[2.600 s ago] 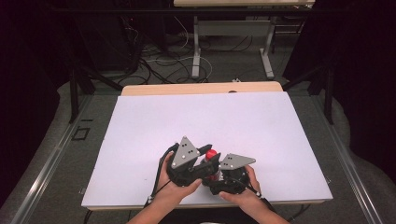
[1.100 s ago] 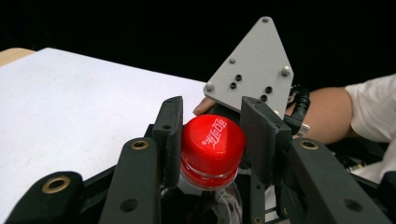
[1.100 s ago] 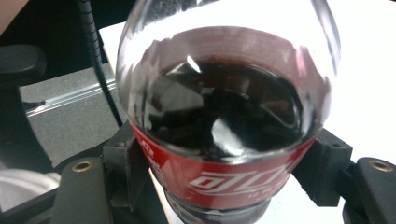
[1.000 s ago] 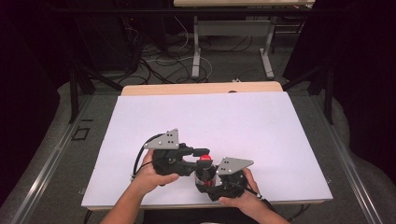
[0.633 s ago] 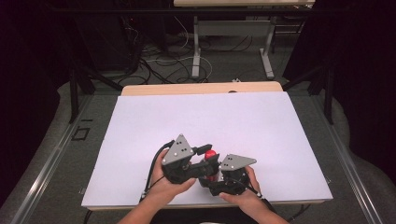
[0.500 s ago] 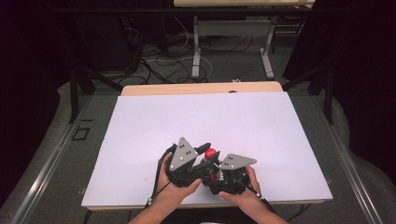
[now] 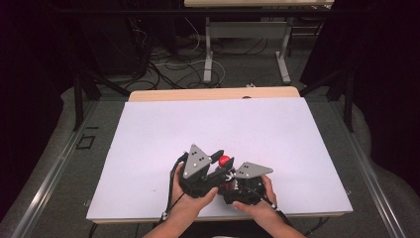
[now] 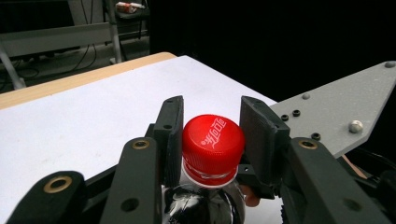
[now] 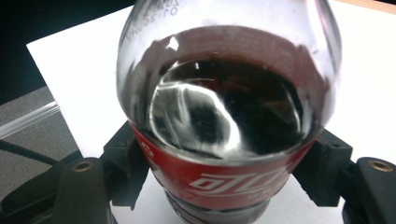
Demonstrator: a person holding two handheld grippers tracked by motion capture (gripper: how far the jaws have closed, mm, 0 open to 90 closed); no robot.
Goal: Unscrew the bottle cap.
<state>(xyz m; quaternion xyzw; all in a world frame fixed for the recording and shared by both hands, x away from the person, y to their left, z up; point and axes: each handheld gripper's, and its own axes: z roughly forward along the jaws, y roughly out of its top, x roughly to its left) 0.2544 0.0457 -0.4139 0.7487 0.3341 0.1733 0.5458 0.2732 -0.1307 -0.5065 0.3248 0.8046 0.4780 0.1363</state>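
A cola bottle [image 9: 229, 116] with dark liquid and a red label stands near the front edge of the white table [image 7: 213, 124]. My right gripper [image 9: 224, 161] is shut on the bottle's body at the label, one jaw on each side. Its red cap [image 8: 212, 140] sits between the jaws of my left gripper [image 8: 212, 135], which is shut on it. In the high view the cap [image 7: 224, 160] shows as a red dot between the left gripper [image 7: 218, 162] and the right gripper [image 7: 229, 186], both held close together by the person's hands.
The right gripper's grey plate [image 8: 336, 107] lies just beyond the cap in the left gripper view. A wooden strip [image 7: 213, 94] runs along the table's far edge. Behind it are table legs and cables [image 7: 198, 64] on the floor.
A second ago the left gripper was swung out to the left, off the cap. It has since come back right and closed on the cap. The right gripper and bottle stayed put.
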